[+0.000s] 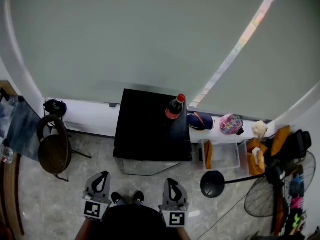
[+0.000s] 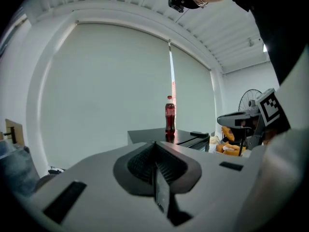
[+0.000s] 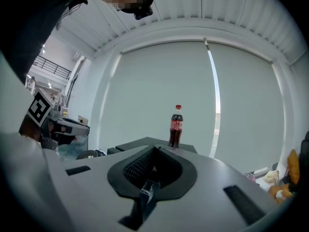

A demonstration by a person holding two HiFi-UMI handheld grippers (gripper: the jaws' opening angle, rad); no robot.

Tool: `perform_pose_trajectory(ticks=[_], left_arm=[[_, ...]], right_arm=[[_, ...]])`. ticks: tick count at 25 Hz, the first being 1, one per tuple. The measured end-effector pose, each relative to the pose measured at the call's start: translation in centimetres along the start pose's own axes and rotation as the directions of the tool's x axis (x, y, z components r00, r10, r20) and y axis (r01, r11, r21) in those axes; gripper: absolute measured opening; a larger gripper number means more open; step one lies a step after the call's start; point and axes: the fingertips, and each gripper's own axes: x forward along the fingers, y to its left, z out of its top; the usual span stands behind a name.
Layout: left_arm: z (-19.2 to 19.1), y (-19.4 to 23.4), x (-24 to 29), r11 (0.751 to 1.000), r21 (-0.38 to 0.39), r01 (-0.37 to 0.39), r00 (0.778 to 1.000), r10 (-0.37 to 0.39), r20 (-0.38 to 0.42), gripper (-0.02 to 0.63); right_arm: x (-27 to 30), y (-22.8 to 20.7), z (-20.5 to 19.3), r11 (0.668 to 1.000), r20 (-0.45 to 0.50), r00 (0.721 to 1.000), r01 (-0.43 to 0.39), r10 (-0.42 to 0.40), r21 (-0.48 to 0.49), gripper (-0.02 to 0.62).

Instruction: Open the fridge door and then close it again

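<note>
Soft, even daylight comes through the pale roller blind (image 1: 150,39); one bright slit (image 1: 235,54) at its seam glares white. Room fairly dim, shadows weak. Heavy fisheye in all three views, straight edges bowed, corners black. Black fridge top (image 1: 145,124) is glossy and mirrors the bottle (image 2: 170,112). My left gripper (image 2: 155,146), near the lens, looks slightly soft.

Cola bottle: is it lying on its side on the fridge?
No, the cola bottle stands upright, red cap up, on the flat black top of the fridge.
</note>
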Motion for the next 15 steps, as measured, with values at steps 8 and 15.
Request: perform_pose_trajectory(ticks=[8, 15], left_arm=[[-0.42, 0.44, -0.47, 0.999, 0.045, -0.024, 1.0, 0.025, -0.009, 0.008], [-0.28, 0.44, 0.1, 0.998, 0.065, -0.013, 1.0, 0.015, -0.024, 0.008]], right_arm=[[0.09, -0.24, -0.11, 1.0, 0.01, 1.0, 0.017, -0.017, 0.0, 0.011], [0.32, -0.69, 0.44, 1.0, 0.013, 1.0, 0.016, -0.015, -0.011, 0.011]])
